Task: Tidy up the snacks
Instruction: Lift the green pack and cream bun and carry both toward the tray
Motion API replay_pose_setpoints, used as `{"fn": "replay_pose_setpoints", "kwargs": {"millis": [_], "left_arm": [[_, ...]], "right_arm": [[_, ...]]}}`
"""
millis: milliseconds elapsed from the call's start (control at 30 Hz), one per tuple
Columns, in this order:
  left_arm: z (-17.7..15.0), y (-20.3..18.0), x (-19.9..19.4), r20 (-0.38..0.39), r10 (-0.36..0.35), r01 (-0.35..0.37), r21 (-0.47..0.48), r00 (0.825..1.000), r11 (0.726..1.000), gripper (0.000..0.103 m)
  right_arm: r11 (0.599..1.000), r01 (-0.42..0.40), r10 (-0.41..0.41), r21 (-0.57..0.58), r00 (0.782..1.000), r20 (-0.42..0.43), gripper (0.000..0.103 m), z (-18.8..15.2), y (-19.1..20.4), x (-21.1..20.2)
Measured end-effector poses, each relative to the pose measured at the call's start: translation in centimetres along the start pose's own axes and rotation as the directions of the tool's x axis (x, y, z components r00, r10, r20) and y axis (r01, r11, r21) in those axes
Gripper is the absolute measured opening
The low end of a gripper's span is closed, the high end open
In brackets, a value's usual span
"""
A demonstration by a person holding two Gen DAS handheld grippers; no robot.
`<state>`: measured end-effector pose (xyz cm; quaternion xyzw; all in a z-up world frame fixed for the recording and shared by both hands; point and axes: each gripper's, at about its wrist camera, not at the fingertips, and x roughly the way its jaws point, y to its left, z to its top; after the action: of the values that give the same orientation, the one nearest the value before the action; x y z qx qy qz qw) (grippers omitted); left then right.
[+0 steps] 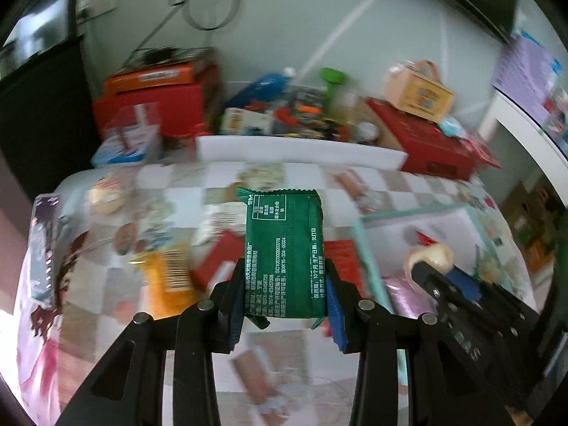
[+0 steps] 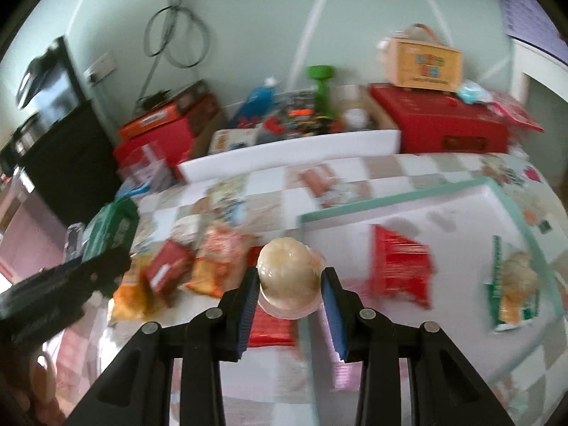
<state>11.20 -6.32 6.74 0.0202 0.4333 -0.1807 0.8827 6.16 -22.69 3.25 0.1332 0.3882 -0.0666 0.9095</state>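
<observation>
- Green packet: flat foil snack pack, white print on its back, held upright between the blue pads of the left gripper, above the table.
- Left gripper: clamped on the green packet's lower half; the packet's top edge stands clear above the fingers. From the right wrist view the same gripper shows at the left edge with the green packet at its tip.
- Jelly cup: pale, domed, in a clear plastic cup, pinched between the blue pads of the right gripper, above the table near the tray's left rim.
- Right gripper: closed on the jelly cup; also seen from the left wrist view, low right, cup at its tip.
- Tray: shallow, white floor, pale green rim, right part of the table.
- In the tray: a red packet near the middle; a green-and-white bag toward the right wall.
- Loose snacks left of the tray: an orange bag, a small red pack, another red pack directly under the jelly cup.
- Table: covered with a chequered printed cloth.
- Far edge: a long white box; behind it red boxes, a tan carton with a handle, a green dumbbell, blurred clutter.
- Wall: pale green, looped cable hanging.
</observation>
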Motion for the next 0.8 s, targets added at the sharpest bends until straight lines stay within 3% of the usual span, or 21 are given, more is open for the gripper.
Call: {"fn": "replay_pose_setpoints", "kwargs": {"millis": [400, 800], "left_arm": [[-0.9, -8.5, 0.1, -0.025, -0.110, 0.113, 0.158, 0.994, 0.981, 0.041], [-2.5, -15.2, 1.4, -0.103, -0.208, 0.228, 0.261, 0.973, 0.938, 0.041]], "right_arm": [[0.978, 0.129, -0.136, 0.165, 0.990, 0.032, 0.039, 0.5, -8.6, -2.5], [0.933, 0.242, -0.262, 0.268, 0.964, 0.041, 0.039, 0.3, -14.7, -5.2]]}}
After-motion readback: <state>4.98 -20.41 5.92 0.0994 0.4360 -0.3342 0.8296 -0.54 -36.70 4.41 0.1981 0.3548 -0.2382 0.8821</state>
